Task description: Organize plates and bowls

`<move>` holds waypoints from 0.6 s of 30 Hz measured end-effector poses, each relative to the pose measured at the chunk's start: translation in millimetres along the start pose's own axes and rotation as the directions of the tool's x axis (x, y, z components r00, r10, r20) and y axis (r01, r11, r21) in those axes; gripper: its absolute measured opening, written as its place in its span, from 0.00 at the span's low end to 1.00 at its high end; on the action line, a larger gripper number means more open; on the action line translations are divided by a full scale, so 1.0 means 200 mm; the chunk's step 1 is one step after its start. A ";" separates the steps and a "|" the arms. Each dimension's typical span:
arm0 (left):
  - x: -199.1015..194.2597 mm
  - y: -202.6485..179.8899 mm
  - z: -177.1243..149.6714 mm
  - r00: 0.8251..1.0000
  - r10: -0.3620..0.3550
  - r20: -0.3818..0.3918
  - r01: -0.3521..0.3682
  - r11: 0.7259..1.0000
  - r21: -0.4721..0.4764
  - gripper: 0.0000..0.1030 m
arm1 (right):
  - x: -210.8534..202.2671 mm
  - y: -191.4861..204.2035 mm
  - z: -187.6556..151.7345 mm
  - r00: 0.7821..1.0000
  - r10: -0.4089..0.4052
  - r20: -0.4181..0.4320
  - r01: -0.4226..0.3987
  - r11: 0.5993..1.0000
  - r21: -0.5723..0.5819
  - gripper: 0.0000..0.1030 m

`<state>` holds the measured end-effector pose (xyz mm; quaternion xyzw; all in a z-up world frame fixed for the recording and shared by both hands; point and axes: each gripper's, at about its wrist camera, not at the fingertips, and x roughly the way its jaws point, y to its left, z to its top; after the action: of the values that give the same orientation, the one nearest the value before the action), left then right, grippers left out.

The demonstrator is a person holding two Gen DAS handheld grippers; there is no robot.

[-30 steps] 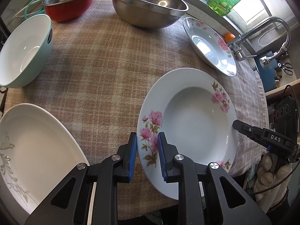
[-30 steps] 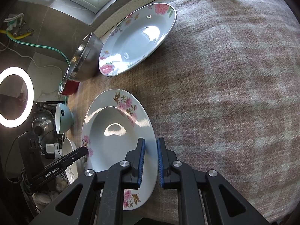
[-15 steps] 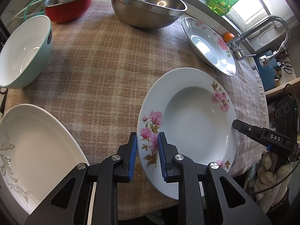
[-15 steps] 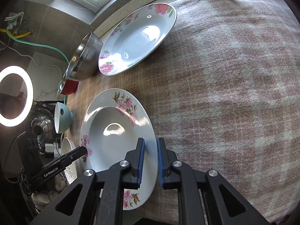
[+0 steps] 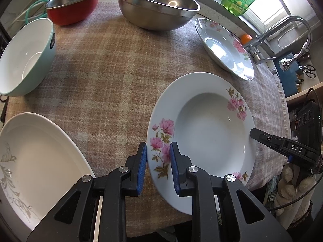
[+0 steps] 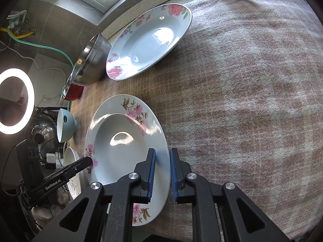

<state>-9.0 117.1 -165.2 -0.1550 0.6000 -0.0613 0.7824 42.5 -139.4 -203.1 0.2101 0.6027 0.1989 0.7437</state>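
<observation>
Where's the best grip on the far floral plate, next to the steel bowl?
Far plate: pinch its wide flat rim, one finger above, one below. Come from the open cloth side. The steel bowl crowds the opposite edge, and the rim looks to stand clear of the cloth there.

Glossy glazed plate (image 5: 212, 133) with pink flowers; polished steel bowl (image 5: 157, 6) at upper centre; coarse woven plaid cloth (image 5: 105, 70) over the counter; matt black plastic gripper (image 5: 157, 167) with ribbed blue pads.

Bright window daylight (fisheye-warped edges), glare
</observation>
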 end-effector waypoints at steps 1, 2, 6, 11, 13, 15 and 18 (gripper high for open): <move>0.00 0.00 0.00 1.000 0.000 0.000 0.000 1.000 -0.002 0.19 | 0.00 0.00 0.00 1.000 0.000 0.000 0.000 1.000 0.001 0.14; 0.00 0.00 0.00 1.000 -0.001 0.000 0.001 1.000 -0.003 0.19 | 0.00 0.00 0.00 1.000 0.001 0.000 -0.001 1.000 0.004 0.14; 0.01 0.00 0.00 1.000 -0.006 -0.004 0.006 1.000 -0.004 0.20 | 0.00 0.00 0.00 1.000 0.002 0.001 -0.002 1.000 0.005 0.14; 0.02 -0.01 -0.01 1.000 -0.012 -0.015 0.012 1.000 -0.011 0.22 | 0.00 -0.01 0.00 1.000 0.004 0.001 -0.004 1.000 0.006 0.14; 0.02 0.00 0.00 1.000 -0.016 -0.017 0.016 1.000 -0.021 0.22 | 0.00 0.00 -0.01 1.000 0.002 0.000 -0.002 1.000 0.004 0.15; 0.01 0.00 -0.01 1.000 -0.011 -0.010 0.011 1.000 -0.023 0.22 | 0.00 0.00 -0.01 1.000 0.004 -0.001 -0.004 1.000 0.002 0.15; -0.01 0.01 -0.01 1.000 -0.008 0.003 0.008 0.999 -0.031 0.22 | -0.03 0.00 -0.02 1.000 -0.005 0.015 0.005 1.000 -0.011 0.15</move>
<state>-11.3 118.7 -164.3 -0.1698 0.5991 -0.0547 0.7806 38.1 -141.5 -198.8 0.2060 0.5964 0.1988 0.7499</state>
